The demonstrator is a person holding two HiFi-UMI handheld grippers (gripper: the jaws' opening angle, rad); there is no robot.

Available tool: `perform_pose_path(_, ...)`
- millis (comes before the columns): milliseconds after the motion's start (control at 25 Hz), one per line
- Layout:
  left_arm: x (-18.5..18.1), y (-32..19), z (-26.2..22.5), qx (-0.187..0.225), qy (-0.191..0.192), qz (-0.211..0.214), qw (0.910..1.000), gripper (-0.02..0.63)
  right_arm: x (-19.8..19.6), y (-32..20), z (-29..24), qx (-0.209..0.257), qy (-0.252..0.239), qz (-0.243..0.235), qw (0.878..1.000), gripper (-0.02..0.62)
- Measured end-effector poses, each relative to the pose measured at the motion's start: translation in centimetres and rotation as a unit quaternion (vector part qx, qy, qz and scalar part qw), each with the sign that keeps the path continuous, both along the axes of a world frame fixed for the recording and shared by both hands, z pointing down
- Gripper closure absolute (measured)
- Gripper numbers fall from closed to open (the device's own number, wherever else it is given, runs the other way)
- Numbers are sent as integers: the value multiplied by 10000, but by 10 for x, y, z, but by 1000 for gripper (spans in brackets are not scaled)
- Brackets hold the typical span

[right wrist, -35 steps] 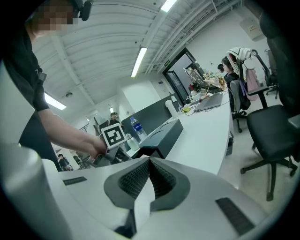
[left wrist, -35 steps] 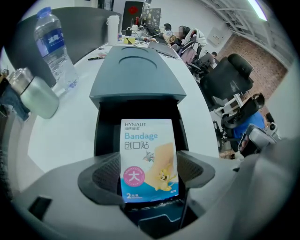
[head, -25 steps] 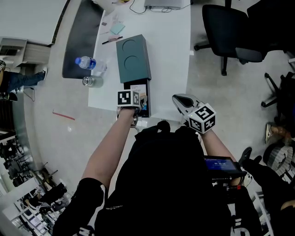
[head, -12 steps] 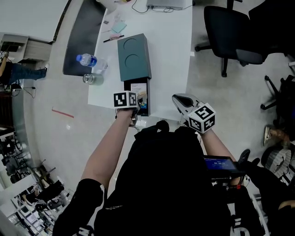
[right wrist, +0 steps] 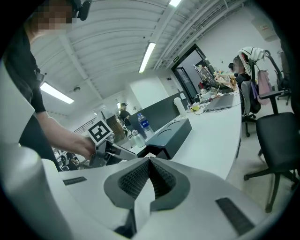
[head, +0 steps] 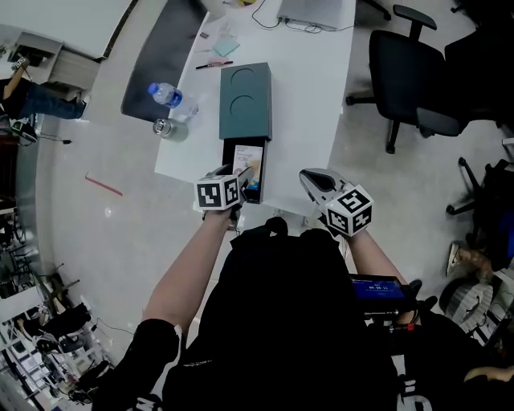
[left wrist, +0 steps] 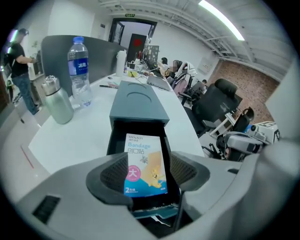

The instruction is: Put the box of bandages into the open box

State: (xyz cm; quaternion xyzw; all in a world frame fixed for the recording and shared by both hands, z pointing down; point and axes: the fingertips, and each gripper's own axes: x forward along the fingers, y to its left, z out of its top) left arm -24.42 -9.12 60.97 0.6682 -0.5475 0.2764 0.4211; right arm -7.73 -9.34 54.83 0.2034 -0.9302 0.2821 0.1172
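A dark teal box [head: 245,100] lies on the white table [head: 301,96], its black drawer [head: 238,150] pulled out toward me. The white-and-blue box of bandages [left wrist: 144,164] rests tilted inside the drawer, also seen at the drawer's near end [head: 252,183]. My left gripper [head: 243,173] hovers at that near end. Its jaws [left wrist: 147,174] are closing, with the bandage box showing between them, and I cannot see the pads pressing on it. My right gripper [head: 315,178] hangs off the table's near edge, its jaws [right wrist: 149,161] shut on nothing.
A water bottle [head: 166,95] and a metal flask [head: 163,127] stand at the table's left edge. A pen [head: 213,64] and a laptop [head: 313,12] lie further back. A black office chair [head: 405,68] stands to the right on the floor.
My left gripper has drawn back toward me along the drawer, leaving the bandage box inside it. The head view has shifted slightly. The right gripper stays where it was.
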Motion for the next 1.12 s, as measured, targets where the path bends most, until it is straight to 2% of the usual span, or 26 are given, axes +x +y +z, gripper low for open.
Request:
perform_pose_path(360,-27,23,-23,806,-120,-578,9950,463,-18,-13,-13,255,56,-362,9990,569)
perform_pose_path(480,-28,31,-33,1132,59,-781,9905,517,-19,-16,-18,337,80,-454,9984,569)
perform_pose_path(640,-26,42,-47,1477,283,-940,9841,551,-17,-16,-25,421,105,-529,9977,569)
perform_pose_path(840,-24,53,-69,2059,489,-853,9736,598,-26,-14,-42,779,-21,-771,9940,569)
perform_pose_path(1120,-18,71,-92,2574,437,-619,9633,598,-32,-4,-52,1024,-105,-939,9902,571)
